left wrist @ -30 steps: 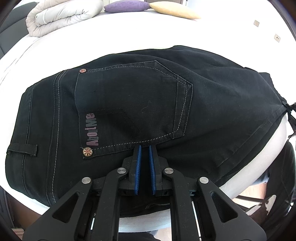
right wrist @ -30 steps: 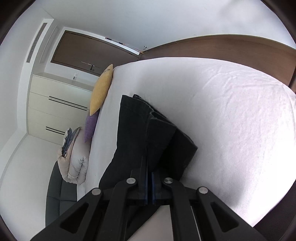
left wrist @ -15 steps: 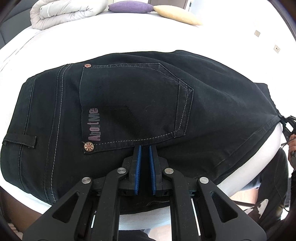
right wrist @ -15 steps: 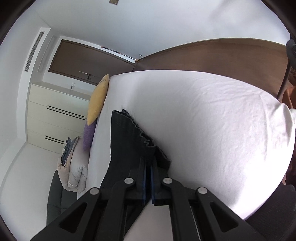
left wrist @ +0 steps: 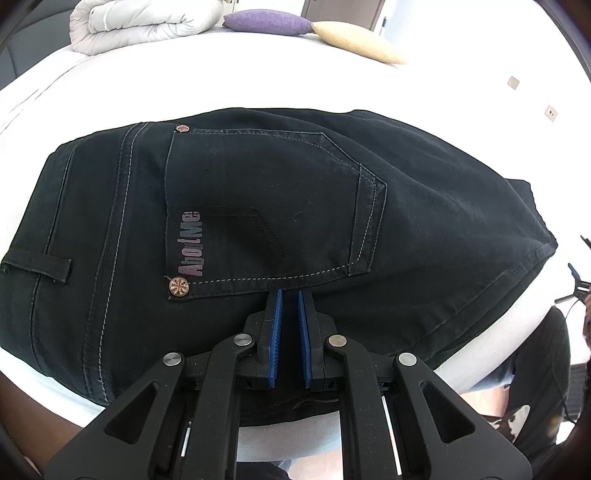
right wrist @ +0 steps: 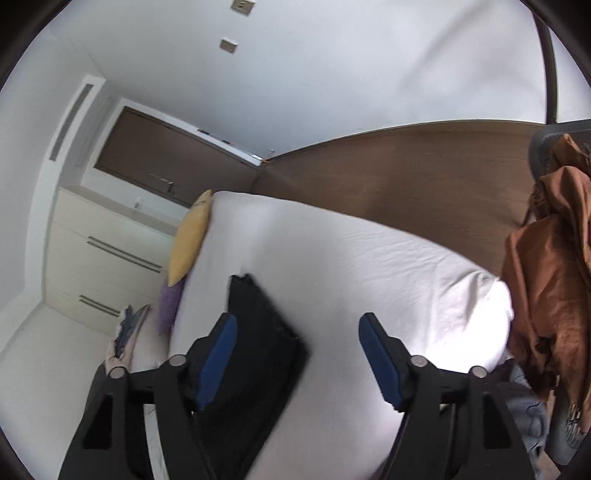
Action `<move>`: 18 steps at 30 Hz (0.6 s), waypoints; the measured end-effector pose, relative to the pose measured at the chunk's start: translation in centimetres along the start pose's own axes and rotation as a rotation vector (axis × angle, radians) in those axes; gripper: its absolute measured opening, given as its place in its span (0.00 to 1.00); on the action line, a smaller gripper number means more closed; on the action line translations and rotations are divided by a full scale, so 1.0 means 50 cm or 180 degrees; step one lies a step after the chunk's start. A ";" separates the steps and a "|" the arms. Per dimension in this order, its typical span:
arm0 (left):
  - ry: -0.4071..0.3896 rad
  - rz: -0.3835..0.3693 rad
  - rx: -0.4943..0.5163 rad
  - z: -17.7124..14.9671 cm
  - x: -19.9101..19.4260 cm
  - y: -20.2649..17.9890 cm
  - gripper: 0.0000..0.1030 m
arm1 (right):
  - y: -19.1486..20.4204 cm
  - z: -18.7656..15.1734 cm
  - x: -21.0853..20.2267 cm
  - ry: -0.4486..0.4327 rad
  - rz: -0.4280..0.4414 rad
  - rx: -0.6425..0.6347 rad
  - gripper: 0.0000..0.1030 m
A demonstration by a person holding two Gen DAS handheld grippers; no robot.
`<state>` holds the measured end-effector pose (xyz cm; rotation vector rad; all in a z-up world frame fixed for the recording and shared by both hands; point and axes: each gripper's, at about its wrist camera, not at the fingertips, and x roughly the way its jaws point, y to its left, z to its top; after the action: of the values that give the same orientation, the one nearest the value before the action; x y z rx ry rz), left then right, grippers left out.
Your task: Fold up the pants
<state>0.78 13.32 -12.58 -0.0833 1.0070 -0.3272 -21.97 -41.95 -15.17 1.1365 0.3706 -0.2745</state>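
Just pants [left wrist: 280,229] near bed edge [left wrist: 498,354]

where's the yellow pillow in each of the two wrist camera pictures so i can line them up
Left wrist view: yellow pillow lies at the top, right of centre, at the bed's far edge.
Right wrist view: yellow pillow stands on end at middle left, against the mattress edge.
Shared landmark: the purple pillow next to it.

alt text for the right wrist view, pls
The right hand-held gripper is opening above a white bed, its blue pads clear of the folded black pants lying below and between them. Behind are a yellow cushion, a brown headboard, white drawers and an orange cloth at right.
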 end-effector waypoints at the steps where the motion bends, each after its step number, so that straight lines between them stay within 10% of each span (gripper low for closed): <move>1: -0.0012 -0.0005 -0.0023 -0.003 -0.002 0.002 0.09 | 0.035 -0.028 0.019 0.0225 0.0174 -0.0084 0.76; 10: -0.0031 -0.0059 -0.0064 -0.018 -0.021 0.018 0.09 | 0.217 -0.372 0.243 0.2260 0.0764 -0.0218 0.62; 18: -0.0032 -0.0128 -0.0089 -0.023 -0.039 0.034 0.09 | 0.244 -0.516 0.306 0.2803 0.0613 -0.0363 0.60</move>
<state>-0.74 15.63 -11.96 -0.1305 1.0012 -0.3492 -7.04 -13.80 -21.10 1.1241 1.0272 0.4376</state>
